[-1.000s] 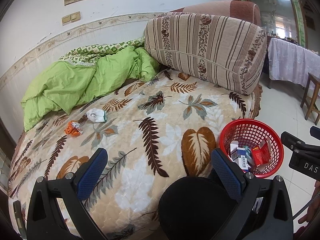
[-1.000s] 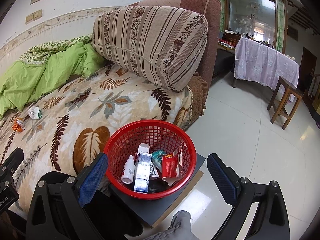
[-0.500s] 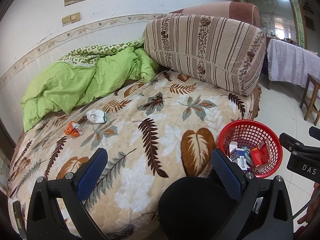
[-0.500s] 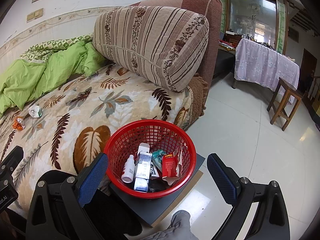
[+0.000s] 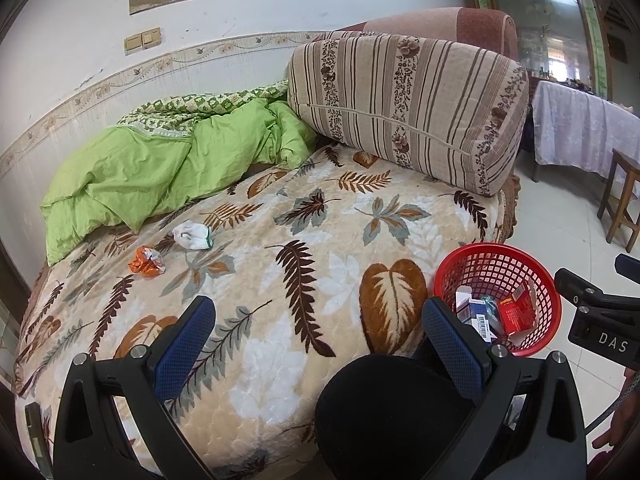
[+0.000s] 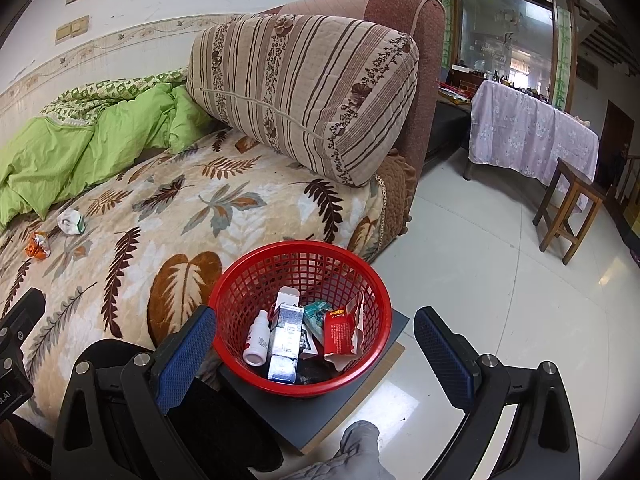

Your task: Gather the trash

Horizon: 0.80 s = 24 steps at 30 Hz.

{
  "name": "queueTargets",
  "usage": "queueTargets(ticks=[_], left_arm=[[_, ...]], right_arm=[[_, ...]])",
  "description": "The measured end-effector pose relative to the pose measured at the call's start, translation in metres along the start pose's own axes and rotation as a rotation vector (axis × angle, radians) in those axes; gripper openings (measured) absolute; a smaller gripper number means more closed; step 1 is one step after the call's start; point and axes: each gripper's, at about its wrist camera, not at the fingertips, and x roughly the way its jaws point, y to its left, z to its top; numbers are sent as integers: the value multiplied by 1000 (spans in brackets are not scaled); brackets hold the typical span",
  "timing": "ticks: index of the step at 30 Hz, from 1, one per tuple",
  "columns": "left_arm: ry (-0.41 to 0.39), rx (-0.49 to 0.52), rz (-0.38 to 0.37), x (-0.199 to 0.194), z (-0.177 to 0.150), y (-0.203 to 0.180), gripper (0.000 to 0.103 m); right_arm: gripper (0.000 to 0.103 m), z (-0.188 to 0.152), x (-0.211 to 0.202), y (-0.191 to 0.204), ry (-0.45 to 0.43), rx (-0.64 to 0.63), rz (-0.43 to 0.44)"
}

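Note:
A red mesh basket (image 6: 372, 280) (image 5: 452, 276) stands on a dark board beside the bed and holds several pieces of trash: a small white bottle (image 6: 256, 338), boxes and a red packet (image 6: 340, 334). On the leaf-patterned bedspread lie a crumpled white wrapper (image 5: 192, 235) (image 6: 70, 222) and a crumpled orange wrapper (image 5: 146, 261) (image 6: 37, 245). My left gripper (image 5: 318, 334) hovers open over the near part of the bed, far short of both wrappers. My right gripper (image 6: 316, 346) is open above the basket, with nothing between its fingers.
A striped bolster (image 5: 408, 108) and a green quilt (image 5: 160, 172) lie at the back of the bed by the wall. A person's dark knee (image 5: 384, 412) sits low in front. A wooden stool (image 6: 568, 208) and a cloth-covered table (image 6: 532, 136) stand on the tiled floor at right.
Both views have shifted only slightly. The grippers stay open and the trash has not moved.

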Motion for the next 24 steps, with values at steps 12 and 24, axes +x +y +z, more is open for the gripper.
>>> queueTargets(ticks=[12, 24], left_arm=[[-23, -16, 7, -11, 7, -5, 103], [-43, -21, 13, -19, 8, -3, 103]], right_arm=[[100, 1, -8, 0, -21, -12, -1], [100, 3, -14, -2, -37, -13, 5]])
